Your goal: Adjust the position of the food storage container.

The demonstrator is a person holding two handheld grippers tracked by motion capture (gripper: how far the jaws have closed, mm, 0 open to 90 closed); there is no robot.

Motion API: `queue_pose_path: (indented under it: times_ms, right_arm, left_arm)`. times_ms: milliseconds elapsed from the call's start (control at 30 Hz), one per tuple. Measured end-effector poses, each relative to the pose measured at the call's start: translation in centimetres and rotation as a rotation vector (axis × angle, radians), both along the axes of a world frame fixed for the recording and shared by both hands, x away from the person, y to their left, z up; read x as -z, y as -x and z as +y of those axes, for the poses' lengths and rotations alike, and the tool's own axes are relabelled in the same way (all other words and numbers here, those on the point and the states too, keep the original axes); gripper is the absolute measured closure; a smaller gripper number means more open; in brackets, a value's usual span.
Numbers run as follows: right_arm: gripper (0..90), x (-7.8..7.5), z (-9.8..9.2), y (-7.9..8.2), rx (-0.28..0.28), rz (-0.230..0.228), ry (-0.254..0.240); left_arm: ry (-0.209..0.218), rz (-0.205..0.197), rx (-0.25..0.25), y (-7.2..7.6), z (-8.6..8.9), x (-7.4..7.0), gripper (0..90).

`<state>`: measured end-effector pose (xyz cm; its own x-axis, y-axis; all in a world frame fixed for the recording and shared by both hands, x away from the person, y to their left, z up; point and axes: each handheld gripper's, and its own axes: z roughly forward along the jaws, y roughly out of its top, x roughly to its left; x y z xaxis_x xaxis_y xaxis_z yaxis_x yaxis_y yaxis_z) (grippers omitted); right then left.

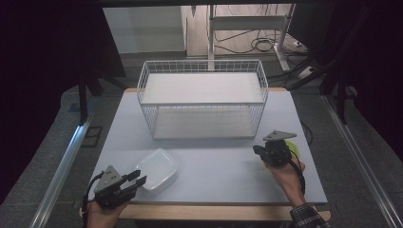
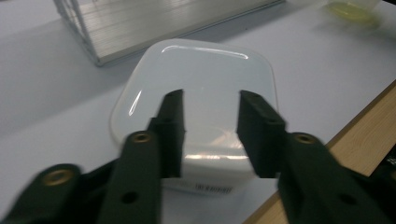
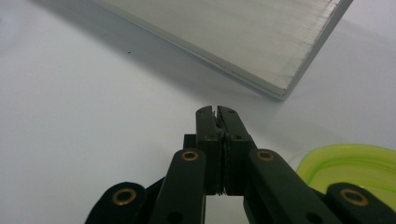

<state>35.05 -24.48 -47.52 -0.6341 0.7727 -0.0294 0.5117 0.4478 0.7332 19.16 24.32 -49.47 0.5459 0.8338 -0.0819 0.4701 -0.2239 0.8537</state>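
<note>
A white translucent lidded container (image 1: pixel 159 168) lies on the table's front left. My left gripper (image 1: pixel 136 178) is open at its near corner. In the left gripper view the two jaws (image 2: pixel 210 100) stand apart over the container's lid (image 2: pixel 205 70), and I cannot tell whether they touch it. My right gripper (image 1: pixel 258 150) is at the front right, shut with nothing in it, its tips (image 3: pixel 216 112) pressed together above the bare table. A green container (image 1: pixel 294 148) sits just beside it, seen as a green rim (image 3: pixel 350 163) at the lower right.
A white wire basket rack (image 1: pixel 202 97) with two shelves stands at the back middle of the grey table (image 1: pixel 218 171). Its lower shelf (image 3: pixel 243 32) is ahead of the right gripper. The wooden table edge (image 2: pixel 369 140) runs close to the left gripper.
</note>
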Motion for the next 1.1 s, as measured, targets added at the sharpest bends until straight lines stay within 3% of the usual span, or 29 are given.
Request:
queue_pose_path:
  times_ms: [133, 233, 367, 667, 733, 1100]
  right_arm:
    - [88.0, 0.0, 0.1, 0.0, -0.002, -0.002, -0.007]
    - [87.9, 0.0, 0.3, 0.2, -0.008, -0.007, 0.004]
    - [87.7, 0.1, 0.8, 0.3, -0.015, -0.005, 0.008]
    - [87.0, 0.2, 0.9, 0.4, -0.016, 0.003, -0.02]
    - [86.9, 0.1, 1.0, 0.4, -0.016, 0.005, -0.026]
    - [86.3, 0.3, 1.8, 0.6, -0.048, 0.024, -0.056]
  left_arm:
    - [-0.014, 0.026, -0.033, 0.6, 1.2, 0.4, 85.0]
    - [-0.019, 0.049, -0.053, 0.8, 1.7, 0.7, 89.7]
    - [-0.036, 0.119, -0.052, -0.1, 1.5, 1.7, 89.8]
    - [-0.033, 0.158, -0.054, -1.2, 1.2, 2.4, 89.0]
    - [-0.055, 0.17, -0.044, -1.9, 0.7, 2.7, 88.8]
    - [-0.05, 0.164, -0.035, -4.3, -0.3, 2.9, 88.6]
